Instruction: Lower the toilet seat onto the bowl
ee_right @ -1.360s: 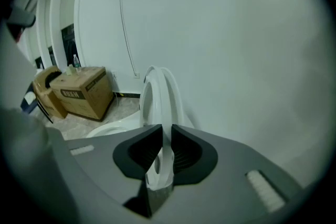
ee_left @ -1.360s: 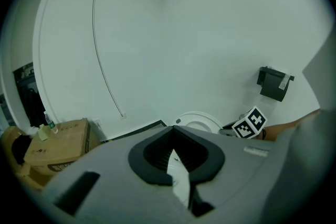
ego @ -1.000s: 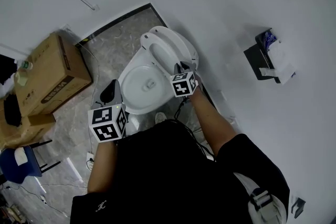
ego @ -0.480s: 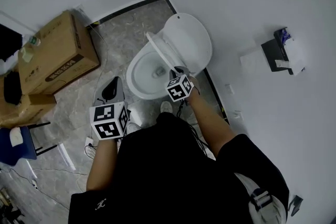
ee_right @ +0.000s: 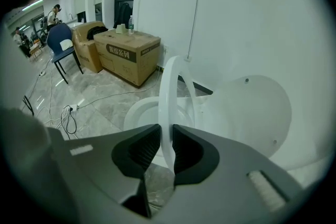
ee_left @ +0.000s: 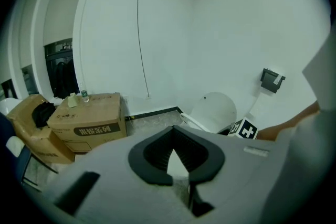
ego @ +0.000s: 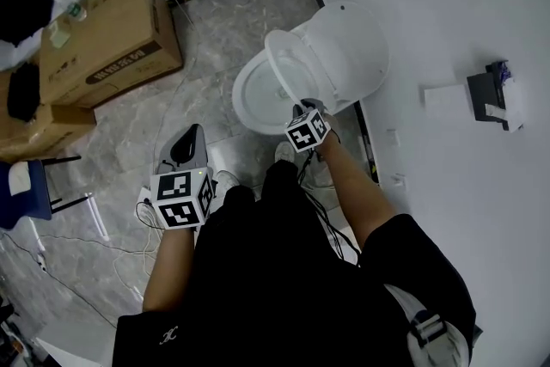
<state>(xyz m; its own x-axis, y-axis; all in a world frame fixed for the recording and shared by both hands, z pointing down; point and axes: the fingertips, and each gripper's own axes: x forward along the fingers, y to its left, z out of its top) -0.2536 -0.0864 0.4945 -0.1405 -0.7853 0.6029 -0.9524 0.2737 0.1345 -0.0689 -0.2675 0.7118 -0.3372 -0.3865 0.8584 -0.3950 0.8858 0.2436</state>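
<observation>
The white toilet seat (ego: 280,80) stands half raised, away from the upright lid (ego: 348,47) and above the bowl (ego: 251,103). My right gripper (ego: 302,110) holds the seat's front rim. In the right gripper view the rim (ee_right: 169,92) runs edge-on between the two dark pads of the right gripper (ee_right: 167,139); the jaws are opening, but both pads still touch it. My left gripper (ego: 185,146) hangs over the floor left of the bowl, well apart from the toilet. Its jaws (ee_left: 173,148) meet at the tips with nothing between them.
Cardboard boxes (ego: 107,30) stand on the marble floor at the left, with a blue chair (ego: 21,189) nearer me. Cables (ego: 94,241) lie on the floor. A dark paper holder (ego: 491,94) hangs on the white wall to the right of the toilet.
The seat has swung away from the lid, from lying against it to standing half raised over the bowl, with my right gripper on its rim. The left gripper has barely moved.
</observation>
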